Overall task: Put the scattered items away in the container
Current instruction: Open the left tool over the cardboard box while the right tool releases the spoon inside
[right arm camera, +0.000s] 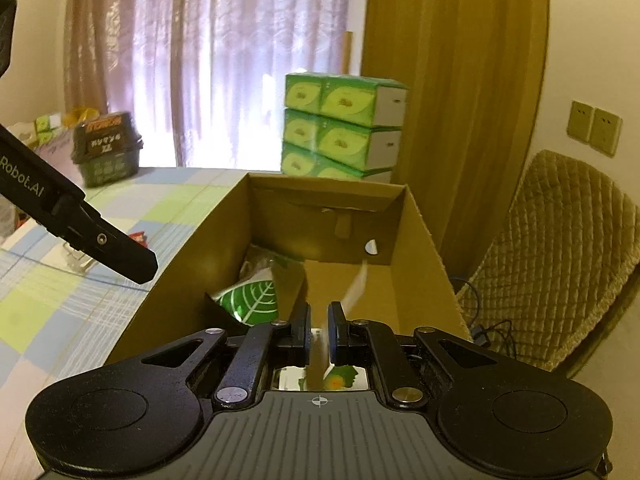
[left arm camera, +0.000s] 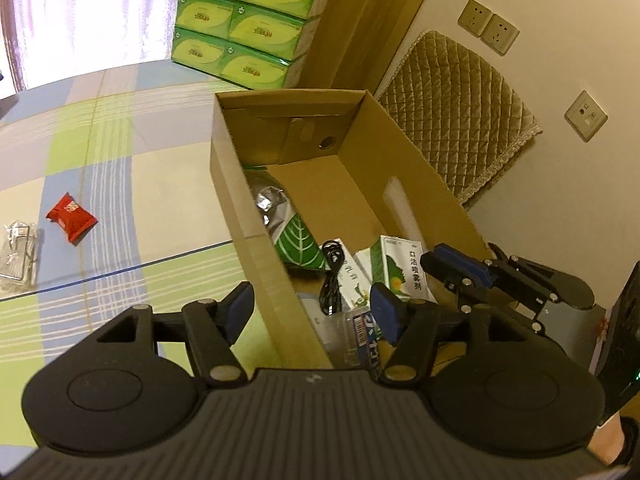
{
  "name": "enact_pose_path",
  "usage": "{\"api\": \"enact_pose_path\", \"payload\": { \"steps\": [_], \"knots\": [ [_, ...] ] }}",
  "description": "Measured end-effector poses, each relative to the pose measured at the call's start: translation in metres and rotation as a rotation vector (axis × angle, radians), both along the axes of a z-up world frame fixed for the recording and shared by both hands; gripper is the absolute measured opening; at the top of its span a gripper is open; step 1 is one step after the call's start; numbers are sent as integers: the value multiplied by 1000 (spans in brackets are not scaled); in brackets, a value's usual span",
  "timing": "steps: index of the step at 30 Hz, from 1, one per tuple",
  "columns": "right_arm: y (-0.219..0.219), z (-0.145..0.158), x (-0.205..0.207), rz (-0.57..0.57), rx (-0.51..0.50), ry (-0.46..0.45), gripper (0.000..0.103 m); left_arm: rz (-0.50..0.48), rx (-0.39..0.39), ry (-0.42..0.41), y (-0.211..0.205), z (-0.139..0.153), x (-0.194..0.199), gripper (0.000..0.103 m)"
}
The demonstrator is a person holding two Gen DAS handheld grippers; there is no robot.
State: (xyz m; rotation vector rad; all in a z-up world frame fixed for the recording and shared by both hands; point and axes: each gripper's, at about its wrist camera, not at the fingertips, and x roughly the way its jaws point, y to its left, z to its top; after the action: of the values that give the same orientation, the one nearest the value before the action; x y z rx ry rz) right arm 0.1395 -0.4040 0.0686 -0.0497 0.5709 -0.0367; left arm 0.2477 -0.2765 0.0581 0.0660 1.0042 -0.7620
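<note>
Looking through the left wrist, I am holding the left gripper wide and empty over the cardboard box; the red packet on the table looks light and crinkly, best pinched across its middle. Through the right wrist, the right gripper is hovering narrow above the box, with nothing visibly between its pads.

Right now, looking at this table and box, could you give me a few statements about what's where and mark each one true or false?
1. The red packet lies inside the cardboard box. False: it lies on the checked tablecloth, outside the box.
2. A black cable lies in the box. True.
3. The left gripper has its fingers wide apart. True.
4. The green tissue packs are stacked inside the box. False: they stand on the table behind it.
5. A leaf-printed pouch is in the box. True.
</note>
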Motion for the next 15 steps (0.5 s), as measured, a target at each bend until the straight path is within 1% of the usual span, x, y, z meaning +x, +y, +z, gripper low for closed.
{"api": "enact_pose_path", "payload": {
  "steps": [8,10,15],
  "knots": [
    [2,-6,-10,-6,-4,18,10,21,1,7,21,-5,-2,60],
    [2,-6,-15,-13,2,19,10,32,1,8,28,-7,-4,62],
    [9,-4,-28,-16,16,12,10,56,5,-2,47,-9,-11,70]
  ]
}}
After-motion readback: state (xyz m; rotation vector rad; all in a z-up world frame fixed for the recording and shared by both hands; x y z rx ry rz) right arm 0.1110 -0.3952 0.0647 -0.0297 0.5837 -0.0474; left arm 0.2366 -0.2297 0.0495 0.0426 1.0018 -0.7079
